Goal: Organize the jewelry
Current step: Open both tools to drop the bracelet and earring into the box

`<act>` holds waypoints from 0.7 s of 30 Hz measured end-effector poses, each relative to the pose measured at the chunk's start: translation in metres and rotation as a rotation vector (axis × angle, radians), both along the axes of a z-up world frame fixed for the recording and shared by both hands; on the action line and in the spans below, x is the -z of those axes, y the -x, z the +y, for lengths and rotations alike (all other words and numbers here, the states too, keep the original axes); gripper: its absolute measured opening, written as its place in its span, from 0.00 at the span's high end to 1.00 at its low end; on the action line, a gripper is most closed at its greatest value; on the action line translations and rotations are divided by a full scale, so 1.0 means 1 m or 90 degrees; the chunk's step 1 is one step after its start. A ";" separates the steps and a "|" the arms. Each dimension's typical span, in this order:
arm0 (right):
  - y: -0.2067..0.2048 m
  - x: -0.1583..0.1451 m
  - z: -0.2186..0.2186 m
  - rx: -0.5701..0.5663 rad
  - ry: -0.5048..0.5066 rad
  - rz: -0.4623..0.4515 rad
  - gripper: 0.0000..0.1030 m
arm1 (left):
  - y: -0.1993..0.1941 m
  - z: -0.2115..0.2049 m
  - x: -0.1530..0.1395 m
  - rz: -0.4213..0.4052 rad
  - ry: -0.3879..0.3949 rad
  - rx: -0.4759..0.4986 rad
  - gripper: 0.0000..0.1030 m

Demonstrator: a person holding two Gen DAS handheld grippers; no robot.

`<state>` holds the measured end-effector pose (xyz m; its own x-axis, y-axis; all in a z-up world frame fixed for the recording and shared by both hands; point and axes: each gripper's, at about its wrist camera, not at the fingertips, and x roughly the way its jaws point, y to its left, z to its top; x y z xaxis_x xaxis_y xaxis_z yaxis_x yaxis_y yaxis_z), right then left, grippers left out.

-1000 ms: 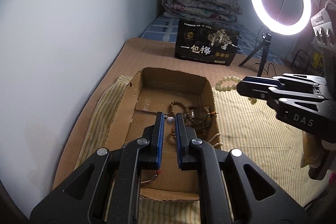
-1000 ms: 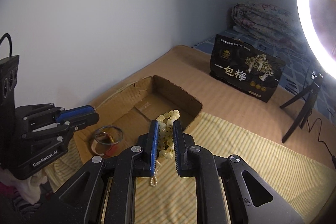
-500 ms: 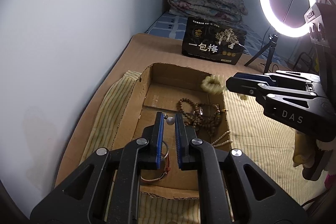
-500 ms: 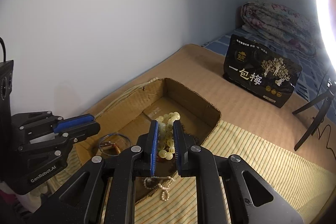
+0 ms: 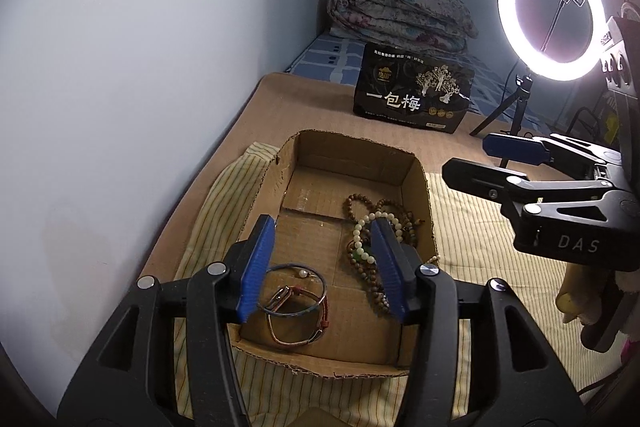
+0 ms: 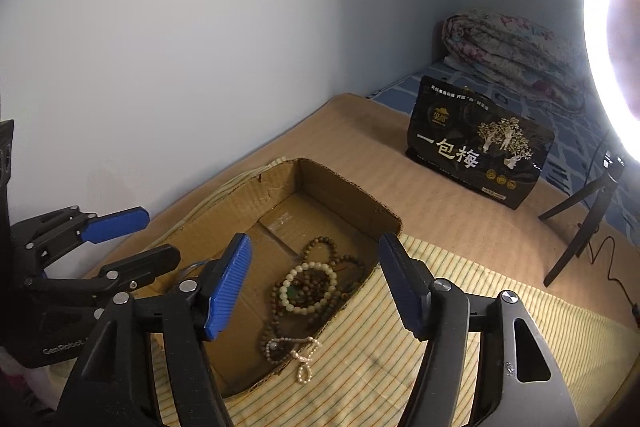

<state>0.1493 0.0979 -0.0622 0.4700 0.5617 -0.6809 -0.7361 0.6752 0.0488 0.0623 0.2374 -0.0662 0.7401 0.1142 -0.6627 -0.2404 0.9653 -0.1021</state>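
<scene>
Jewelry lies gathered in the cardboard box, and both pairs of tongs hang released above it, gripping nothing. The left tongs spread wide over the near end of the box, directly above the thin bangle and the strap bracelet, which overlap on the bare cardboard floor; their wide spread suits a drop just made or a reach for a flat ring. The right tongs gape over the box's right side, above the pale bead bracelet, which rests on the heap of brown wooden beads. A small pearl strand drapes over the box's near wall onto the striped cloth, so it is only half inside and could slip out. The box sits on that cloth on the bed, probably to keep loose beads from rolling. Beyond stand a black snack bag, a ring light and a folded quilt.
</scene>
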 end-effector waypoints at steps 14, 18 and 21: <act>0.021 -0.020 -0.026 0.013 0.003 -0.029 0.30 | 0.017 -0.021 -0.021 -0.017 -0.038 -0.010 0.39; 0.022 -0.019 -0.040 0.006 -0.010 -0.021 0.29 | 0.027 -0.023 -0.026 -0.014 -0.042 -0.010 0.39; 0.020 -0.010 -0.051 0.002 -0.006 -0.008 0.29 | 0.035 -0.023 -0.029 -0.011 -0.031 -0.010 0.39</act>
<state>0.1296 0.0469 -0.0526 0.4808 0.5666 -0.6692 -0.7341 0.6774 0.0461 0.0273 0.2148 -0.0371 0.7491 0.1578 -0.6434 -0.2546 0.9652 -0.0598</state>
